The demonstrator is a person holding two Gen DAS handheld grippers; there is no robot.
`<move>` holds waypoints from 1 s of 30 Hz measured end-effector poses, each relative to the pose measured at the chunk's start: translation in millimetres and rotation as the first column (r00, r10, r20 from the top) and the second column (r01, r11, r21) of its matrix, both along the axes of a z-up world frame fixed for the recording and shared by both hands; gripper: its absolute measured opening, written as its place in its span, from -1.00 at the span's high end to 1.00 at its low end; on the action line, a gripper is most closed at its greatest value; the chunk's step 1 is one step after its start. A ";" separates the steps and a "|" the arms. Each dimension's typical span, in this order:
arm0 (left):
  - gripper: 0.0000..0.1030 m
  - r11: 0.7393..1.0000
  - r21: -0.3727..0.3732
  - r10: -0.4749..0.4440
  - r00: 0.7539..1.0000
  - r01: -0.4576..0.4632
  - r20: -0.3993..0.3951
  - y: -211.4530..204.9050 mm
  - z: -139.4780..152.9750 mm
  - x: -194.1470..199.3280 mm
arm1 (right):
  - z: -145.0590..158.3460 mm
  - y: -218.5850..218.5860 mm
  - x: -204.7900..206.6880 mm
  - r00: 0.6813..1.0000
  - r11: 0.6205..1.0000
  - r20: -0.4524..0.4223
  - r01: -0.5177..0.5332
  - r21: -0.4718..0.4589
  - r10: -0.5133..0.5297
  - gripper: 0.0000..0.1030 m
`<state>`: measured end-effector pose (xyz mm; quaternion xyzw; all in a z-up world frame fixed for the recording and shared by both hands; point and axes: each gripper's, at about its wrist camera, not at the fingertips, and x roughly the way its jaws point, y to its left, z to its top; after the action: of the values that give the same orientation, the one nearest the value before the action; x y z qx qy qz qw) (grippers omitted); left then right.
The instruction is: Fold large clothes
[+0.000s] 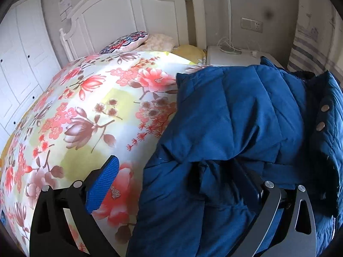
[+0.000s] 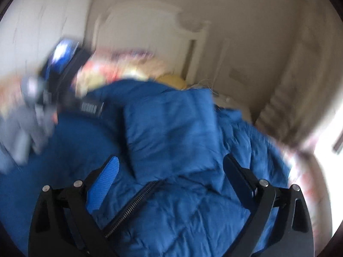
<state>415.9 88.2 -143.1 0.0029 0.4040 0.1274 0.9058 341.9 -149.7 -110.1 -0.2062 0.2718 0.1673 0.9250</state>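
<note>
Blue jacket [image 1: 231, 115] on floral bedspread [image 1: 90, 107], under both spread tools

Bare quilt [image 1: 90, 111] left of jacket [image 1: 225, 117]

The right wrist view is motion-smeared; beside the blue down jacket [image 2: 171, 128], the left hand-held gripper [image 2: 62, 64] blurs beyond reading.

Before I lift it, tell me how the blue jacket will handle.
The jacket looks quilted and puffy, so it is probably light for its bulk. It lies in soft folds on the bedspread, so it will likely flop and sag. Its smooth shell may slip between the pads.
</note>
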 end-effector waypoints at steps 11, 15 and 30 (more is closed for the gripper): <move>-0.91 0.997 -0.079 0.012 1.000 -0.012 -0.005 13.1 -7.6 3.4 | -5.3 19.3 53.8 0.995 0.999 -0.102 -0.005 0.044 0.009 0.65; -0.91 0.995 -0.095 0.011 1.000 -0.012 -0.005 14.3 -8.2 2.9 | 43.1 -84.9 54.4 0.990 0.834 -0.129 0.125 0.538 -0.065 0.69; -0.91 0.994 -0.108 0.011 1.000 -0.012 -0.009 15.3 -8.9 3.1 | -36.2 -234.2 71.1 0.865 0.419 -0.468 0.499 0.758 -0.182 -0.28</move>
<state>418.9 103.4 -151.9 -0.0476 0.4143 0.1105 0.9022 413.0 -384.0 -146.3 0.3725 0.3312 0.1161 0.8591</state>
